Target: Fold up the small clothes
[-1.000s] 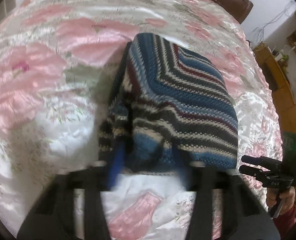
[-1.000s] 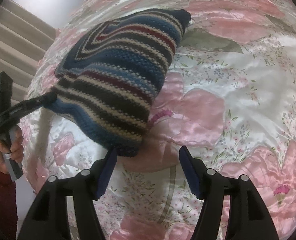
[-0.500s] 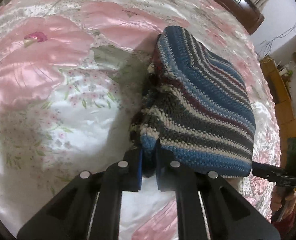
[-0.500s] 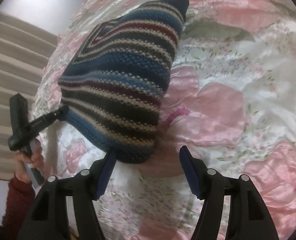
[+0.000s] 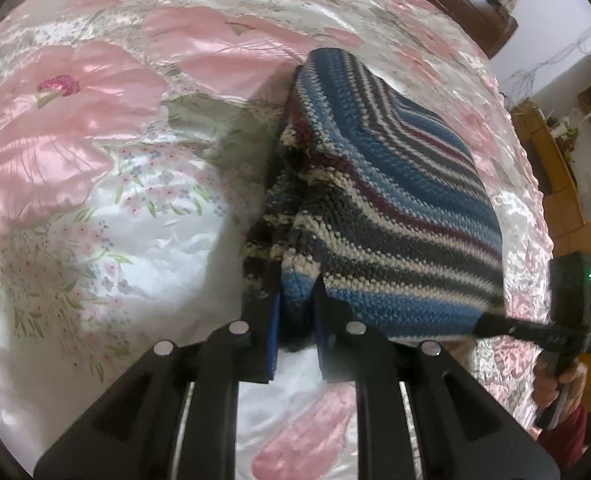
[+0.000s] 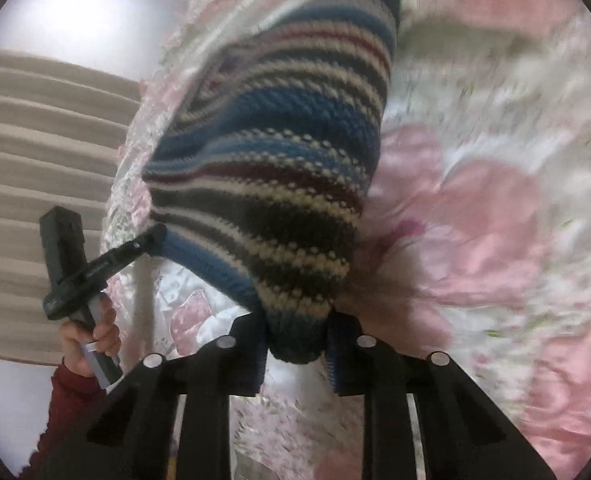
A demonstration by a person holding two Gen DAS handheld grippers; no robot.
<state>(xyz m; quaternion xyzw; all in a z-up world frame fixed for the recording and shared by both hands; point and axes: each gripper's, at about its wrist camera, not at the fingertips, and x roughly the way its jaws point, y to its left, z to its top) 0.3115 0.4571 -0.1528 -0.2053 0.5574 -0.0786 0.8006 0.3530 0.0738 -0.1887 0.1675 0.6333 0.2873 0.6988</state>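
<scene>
Right wrist view: bedspread (image 6: 495, 128) motion-blurred. Knit's (image 5: 375, 208) gripped corners hidden between jaws; shelf (image 5: 567, 128) items too small.

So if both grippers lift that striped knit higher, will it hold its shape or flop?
Probably flop: the striped knit already sags between the left gripper and right gripper. Its chunky yarn looks grippy, so slipping seems unlikely. The satin bedspread looks slick, so trailing cloth should slide.

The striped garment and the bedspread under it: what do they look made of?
The striped garment, pinched at its near corners by the left gripper and right gripper, looks like chunky knitted yarn, matte, with distinct bumpy stitches. The bedspread looks like glossy satin, judging by its bright sheen on the pink flowers; the fibre can't be told.
</scene>
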